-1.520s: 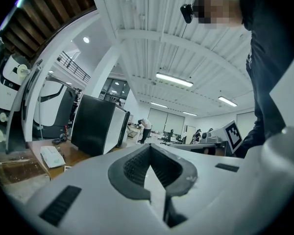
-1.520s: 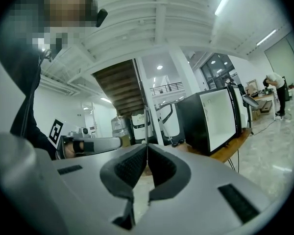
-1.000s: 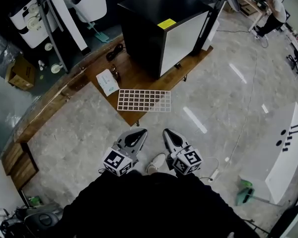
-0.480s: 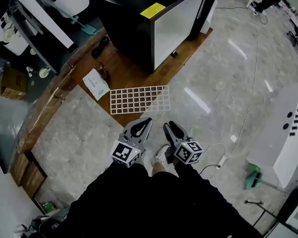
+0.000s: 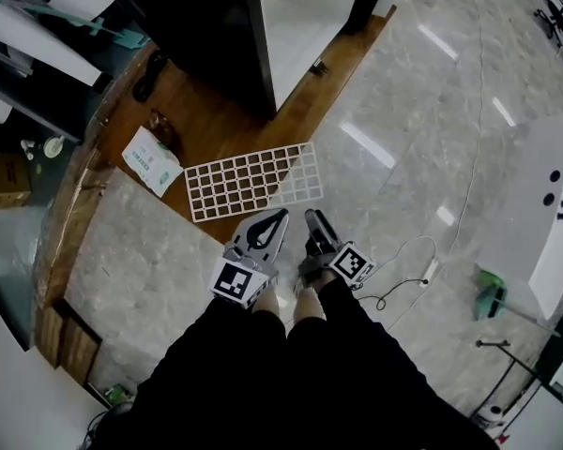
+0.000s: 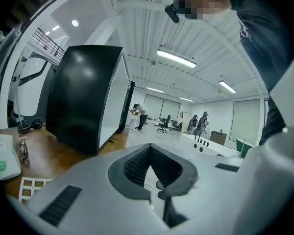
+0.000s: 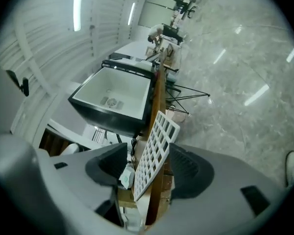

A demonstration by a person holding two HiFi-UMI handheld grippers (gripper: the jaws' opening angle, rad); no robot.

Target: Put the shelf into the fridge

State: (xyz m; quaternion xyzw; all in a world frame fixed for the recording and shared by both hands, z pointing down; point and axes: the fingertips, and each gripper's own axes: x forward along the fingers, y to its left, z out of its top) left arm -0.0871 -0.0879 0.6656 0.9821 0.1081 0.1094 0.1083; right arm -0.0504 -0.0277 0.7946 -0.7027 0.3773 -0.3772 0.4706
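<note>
At the edge of the low wooden platform (image 5: 227, 125), just ahead of both claws, lies the flat white plastic grid shelf (image 5: 251, 182). Its near side juts out over the grey floor, well apart from the black fridge with the white interior (image 5: 305, 22).

The right gripper (image 5: 313, 219) has just been opening its jaws. They stand wide and line up on the shelf's edge, with nothing yet between the pads. The left gripper (image 5: 278, 217) has its jaws pressed together on nothing.

We judge the risks thus: a one-sided pinch on the thin overhanging edge could tip the shelf or slide it off the wood, and a closed left claw could not steady it. Carried askew, the grid could snag on the rim of the fridge's opening.

The fridge stands open. We see nothing stored inside, only a small round fitting on the back wall.
</note>
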